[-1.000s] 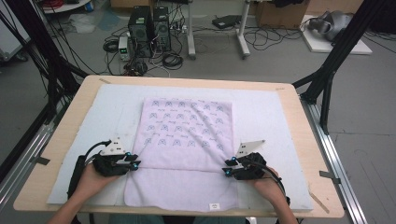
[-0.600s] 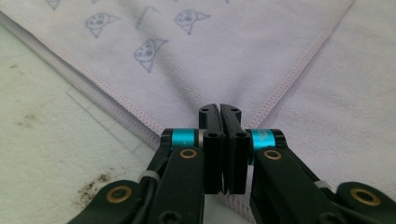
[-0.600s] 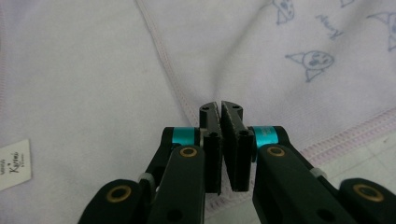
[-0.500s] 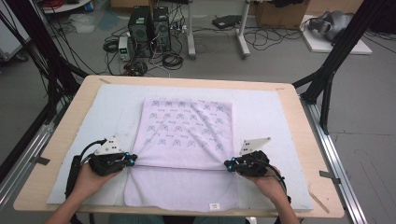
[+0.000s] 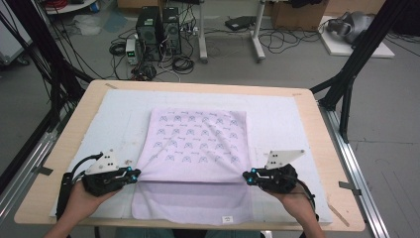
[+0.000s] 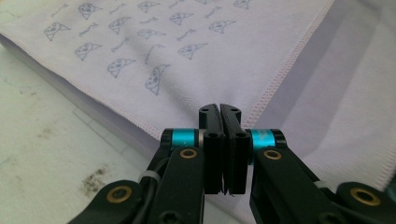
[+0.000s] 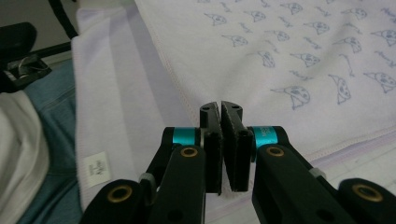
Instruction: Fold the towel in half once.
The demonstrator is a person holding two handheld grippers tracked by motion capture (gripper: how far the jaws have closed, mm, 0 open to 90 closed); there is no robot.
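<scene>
A lilac towel [image 5: 198,139] printed with small blue figures lies on the white mat, its upper layer folded over a plain lower layer [image 5: 193,201] that reaches the near table edge. My left gripper [image 5: 136,173] is shut on the folded layer's near left corner; in the left gripper view the jaws [image 6: 219,108] pinch the hemmed edge of the towel [image 6: 154,56]. On the opposite side, my right gripper [image 5: 246,176] is shut on the near right corner, and its own view has the jaws [image 7: 220,105] closed over the towel [image 7: 280,51]. The cloth is pulled taut between them.
A white mat [image 5: 277,114] covers most of the wooden table [image 5: 317,129]. A small white label [image 5: 227,218] sits at the lower layer's near edge. Beyond the table's far edge stand computer towers [image 5: 158,29] and cables on the floor. Black frame posts flank the table.
Both hands have barely shifted; the grippers stay shut on the same corners and the folded layer lies where it was.
</scene>
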